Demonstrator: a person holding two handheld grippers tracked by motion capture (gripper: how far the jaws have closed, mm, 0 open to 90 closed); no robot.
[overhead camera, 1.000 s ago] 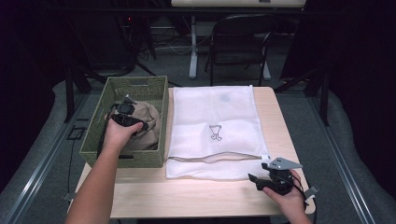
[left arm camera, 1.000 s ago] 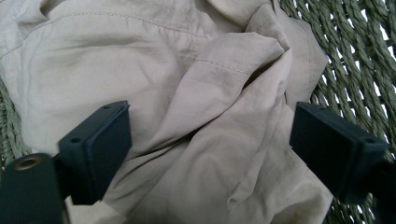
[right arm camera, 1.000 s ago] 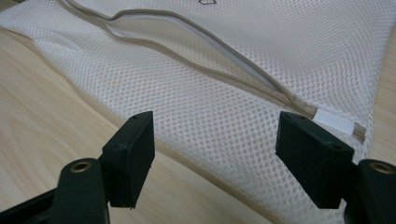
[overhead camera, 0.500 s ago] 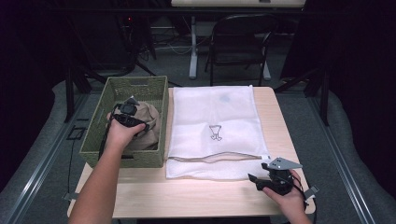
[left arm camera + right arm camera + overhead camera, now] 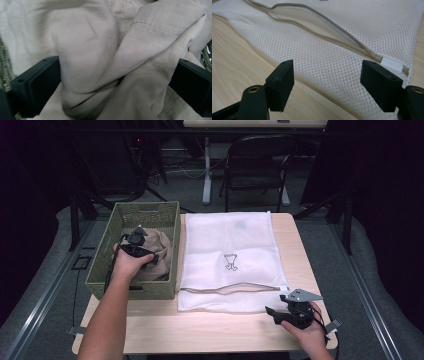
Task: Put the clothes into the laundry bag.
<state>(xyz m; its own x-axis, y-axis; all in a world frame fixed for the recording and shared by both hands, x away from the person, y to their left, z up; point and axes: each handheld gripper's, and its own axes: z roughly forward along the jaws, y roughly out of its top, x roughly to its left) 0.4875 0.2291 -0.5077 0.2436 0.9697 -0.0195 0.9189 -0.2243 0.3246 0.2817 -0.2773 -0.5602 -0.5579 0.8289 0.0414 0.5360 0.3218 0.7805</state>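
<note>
A crumpled beige cloth [image 5: 160, 252] lies in a woven green basket [image 5: 145, 207] at the table's left. My left gripper [image 5: 136, 242] points down into it. In the left gripper view its jaws stand wide apart around a bulging fold of the cloth [image 5: 110, 57]; they have just been opening. A white mesh bag [image 5: 230, 245] lies flat on the table, its beige zipper [image 5: 317, 32] partly undone along the near edge. My right gripper [image 5: 272, 312] rests low at the bag's near right corner, open, with mesh [image 5: 337, 50] ahead of its jaws and nothing gripped.
The light wooden table [image 5: 200, 330] has a bare strip along its near edge. A folding chair [image 5: 255, 165] and dark stands are behind the table. The bag carries a small printed mark [image 5: 230, 261] at its middle.
The left hand has shifted only slightly over the cloth in the basket. The right hand and the mesh bag have kept still.
</note>
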